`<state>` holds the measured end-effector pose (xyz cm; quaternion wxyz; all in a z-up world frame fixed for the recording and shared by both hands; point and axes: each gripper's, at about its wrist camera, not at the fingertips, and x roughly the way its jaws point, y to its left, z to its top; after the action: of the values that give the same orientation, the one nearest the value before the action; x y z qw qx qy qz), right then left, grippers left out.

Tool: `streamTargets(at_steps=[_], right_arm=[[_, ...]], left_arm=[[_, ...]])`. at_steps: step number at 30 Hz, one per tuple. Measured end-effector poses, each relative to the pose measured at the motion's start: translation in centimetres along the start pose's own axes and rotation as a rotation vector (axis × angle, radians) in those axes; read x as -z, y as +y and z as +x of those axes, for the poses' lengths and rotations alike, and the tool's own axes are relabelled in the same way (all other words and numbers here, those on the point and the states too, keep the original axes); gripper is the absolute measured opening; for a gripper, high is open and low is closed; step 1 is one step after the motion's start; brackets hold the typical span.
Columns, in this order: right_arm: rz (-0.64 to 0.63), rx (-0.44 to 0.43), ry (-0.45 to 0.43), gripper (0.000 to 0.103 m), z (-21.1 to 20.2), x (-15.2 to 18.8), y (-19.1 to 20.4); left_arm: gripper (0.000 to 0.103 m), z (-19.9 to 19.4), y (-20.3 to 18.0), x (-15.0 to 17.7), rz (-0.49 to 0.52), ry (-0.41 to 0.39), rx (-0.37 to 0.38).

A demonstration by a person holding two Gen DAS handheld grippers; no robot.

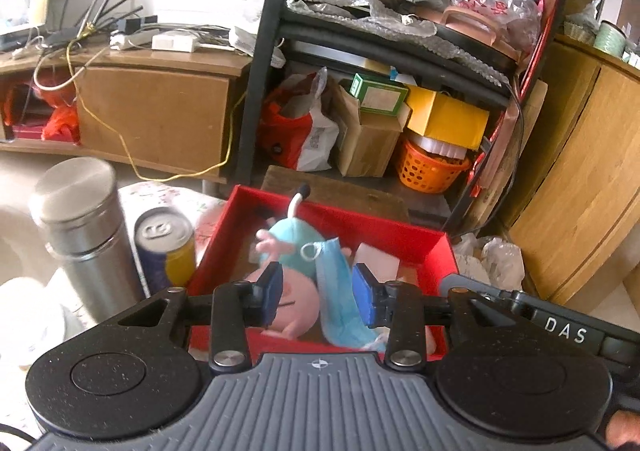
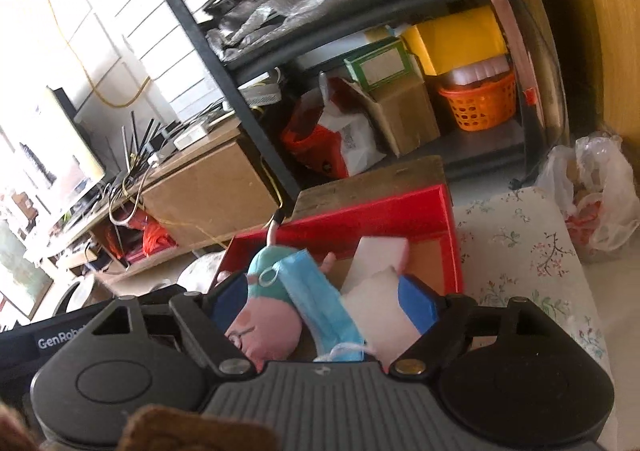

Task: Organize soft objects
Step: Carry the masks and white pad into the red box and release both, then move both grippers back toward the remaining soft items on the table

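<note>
A red box [image 1: 404, 233] sits on a floral-cloth table. Inside lie a pink plush pig in a teal dress [image 1: 294, 251], a light blue face mask [image 1: 340, 291] draped over it, and a white-and-pink sponge [image 1: 378, 261]. My left gripper [image 1: 322, 293] is open above the box, its blue pads on either side of the pig and mask, holding nothing. In the right wrist view the same red box [image 2: 448, 235], pig [image 2: 264, 315], mask [image 2: 320, 303] and sponge [image 2: 380, 287] lie between the fingers of my right gripper [image 2: 320, 301], which is open and empty.
A steel flask [image 1: 80, 227] and a blue-yellow drink can [image 1: 166, 247] stand left of the box. A black shelf rack with an orange basket [image 1: 430, 167], cardboard boxes and bags stands behind. Wooden cabinets flank it. A plastic bag [image 2: 596, 195] lies to the right on the floor.
</note>
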<state>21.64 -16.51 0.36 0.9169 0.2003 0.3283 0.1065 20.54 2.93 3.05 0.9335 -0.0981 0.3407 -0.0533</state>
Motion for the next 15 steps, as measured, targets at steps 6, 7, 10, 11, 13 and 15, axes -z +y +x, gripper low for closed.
streamTargets(at_steps=[6, 7, 10, 11, 13, 15], right_arm=[[-0.001, -0.007, -0.018, 0.055, -2.2, 1.2, 0.4], [0.004, -0.012, -0.019, 0.055, -2.5, 1.4, 0.4], [0.003, -0.018, -0.020, 0.055, -3.5, 2.2, 0.6], [0.002, -0.020, -0.019, 0.055, -3.8, 2.5, 0.7], [0.004, -0.027, -0.012, 0.055, -4.2, 3.1, 0.9], [0.006, -0.040, -0.005, 0.055, -4.7, 3.6, 1.1]], left_arm=[[0.040, -2.1, 0.5, 1.5, 0.020, -0.004, -0.012], [0.041, -2.4, 0.5, 1.7, 0.030, -0.006, -0.017], [0.043, -3.4, 0.5, 2.5, 0.057, -0.014, -0.030], [0.043, -3.7, 0.5, 2.7, 0.066, -0.014, -0.032], [0.043, -4.2, 0.7, 3.2, 0.073, -0.015, -0.037], [0.044, -4.7, 0.8, 3.5, 0.077, -0.014, -0.038]])
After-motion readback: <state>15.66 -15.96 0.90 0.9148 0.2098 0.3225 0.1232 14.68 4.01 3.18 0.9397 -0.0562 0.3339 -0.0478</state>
